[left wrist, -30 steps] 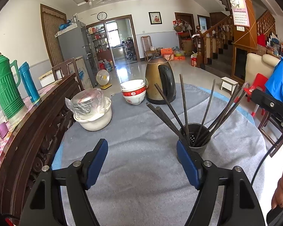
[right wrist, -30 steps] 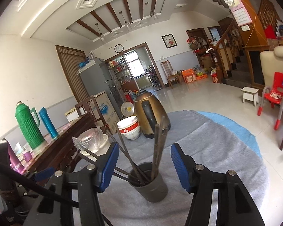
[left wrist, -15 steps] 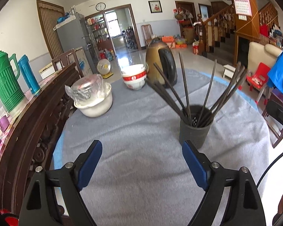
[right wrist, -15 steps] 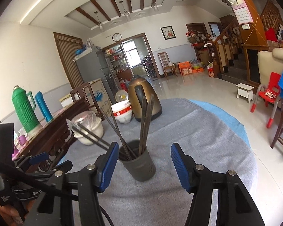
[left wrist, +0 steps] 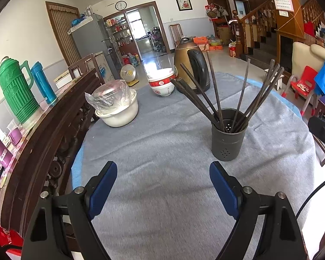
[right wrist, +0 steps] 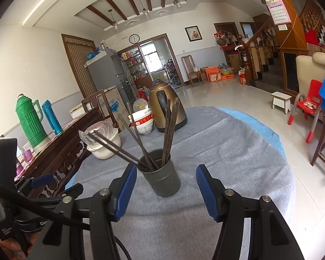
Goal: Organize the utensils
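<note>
A dark grey perforated utensil holder [left wrist: 227, 138] stands upright on the grey tablecloth [left wrist: 162, 151], with several dark chopsticks [left wrist: 214, 91] fanned out of it. It also shows in the right wrist view [right wrist: 162, 177] with its chopsticks [right wrist: 169, 130]. My left gripper [left wrist: 163, 186] is open and empty, held back from the holder, which lies ahead to the right. My right gripper [right wrist: 165, 188] is open and empty, with the holder just beyond and between its blue pads. The left gripper's body [right wrist: 21, 205] shows at the lower left of the right wrist view.
A white pot with a plastic-wrapped lid [left wrist: 117, 108], stacked red-and-white bowls [left wrist: 162, 84] and a bronze kettle [left wrist: 190, 62] stand at the table's far side. A dark wooden sideboard [left wrist: 54, 117] with green and blue flasks [left wrist: 17, 91] runs along the left. Chairs [right wrist: 309, 110] stand right.
Both grippers have pulled back from the holder, which now sits farther ahead in each view. Both stay open. The holder and chopsticks have not moved.
</note>
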